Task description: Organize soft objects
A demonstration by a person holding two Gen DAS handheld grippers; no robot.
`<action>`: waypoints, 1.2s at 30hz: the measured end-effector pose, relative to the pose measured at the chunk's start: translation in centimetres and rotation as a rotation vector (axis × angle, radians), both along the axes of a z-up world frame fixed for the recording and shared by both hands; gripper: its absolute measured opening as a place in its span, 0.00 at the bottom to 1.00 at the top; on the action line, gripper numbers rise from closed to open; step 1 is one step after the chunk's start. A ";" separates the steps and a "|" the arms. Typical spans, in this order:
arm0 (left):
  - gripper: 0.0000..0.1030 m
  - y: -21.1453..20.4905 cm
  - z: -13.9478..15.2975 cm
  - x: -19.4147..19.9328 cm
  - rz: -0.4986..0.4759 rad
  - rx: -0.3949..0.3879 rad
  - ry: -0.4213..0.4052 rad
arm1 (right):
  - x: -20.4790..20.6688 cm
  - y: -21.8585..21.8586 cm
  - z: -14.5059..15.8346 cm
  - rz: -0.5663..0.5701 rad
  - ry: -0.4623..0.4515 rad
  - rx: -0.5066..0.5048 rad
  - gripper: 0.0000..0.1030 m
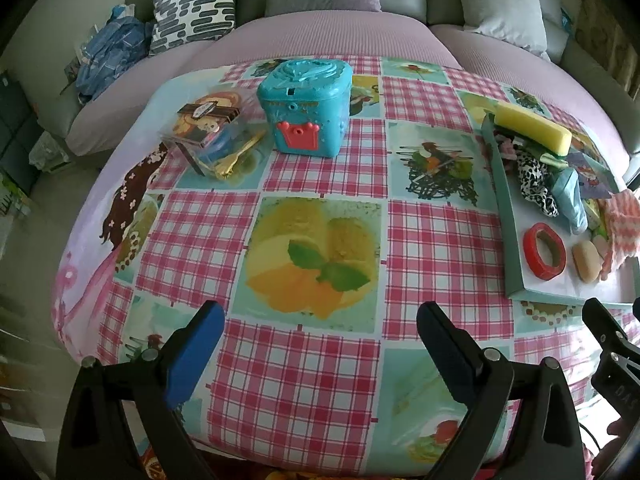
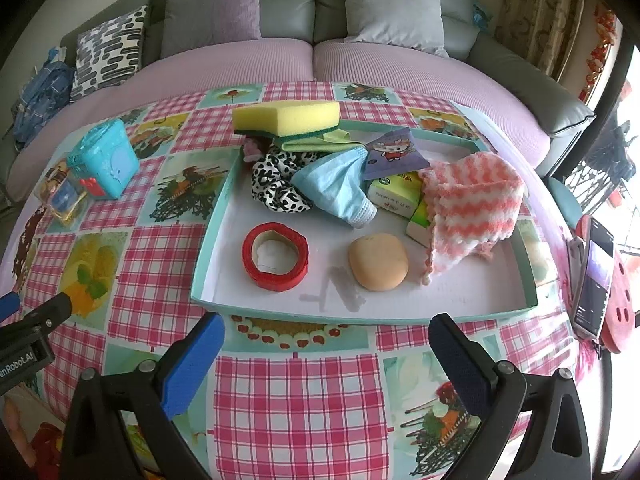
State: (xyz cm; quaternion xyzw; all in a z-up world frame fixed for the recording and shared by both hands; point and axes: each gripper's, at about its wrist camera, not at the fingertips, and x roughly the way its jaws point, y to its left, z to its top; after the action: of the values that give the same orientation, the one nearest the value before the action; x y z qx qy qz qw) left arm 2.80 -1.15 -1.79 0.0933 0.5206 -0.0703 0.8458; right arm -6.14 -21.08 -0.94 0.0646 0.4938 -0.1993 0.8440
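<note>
A shallow teal-rimmed tray on the table holds soft things: a yellow sponge on top of a green cloth, a leopard-print scrunchie, a light blue cloth, a pink-and-white zigzag towel, a tan bun-shaped squishy and a red tape roll. My right gripper is open and empty, in front of the tray's near rim. My left gripper is open and empty, over the tablecloth left of the tray.
A turquoise lidded toy box and a clear box with gold forks stand at the table's far left. Tissue packs and a purple cartoon packet lie in the tray. A phone lies at the right edge. A sofa is behind.
</note>
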 end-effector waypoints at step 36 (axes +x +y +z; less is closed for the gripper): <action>0.94 -0.4 0.5 -0.4 -0.024 0.033 -0.032 | 0.0 -0.2 -0.3 -0.001 0.007 0.009 1.00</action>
State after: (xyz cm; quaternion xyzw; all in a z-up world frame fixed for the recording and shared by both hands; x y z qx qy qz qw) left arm 2.45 -1.54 -1.31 0.1145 0.5069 -0.0705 0.8515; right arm -6.12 -21.24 -1.22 0.0681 0.4974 -0.1979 0.8419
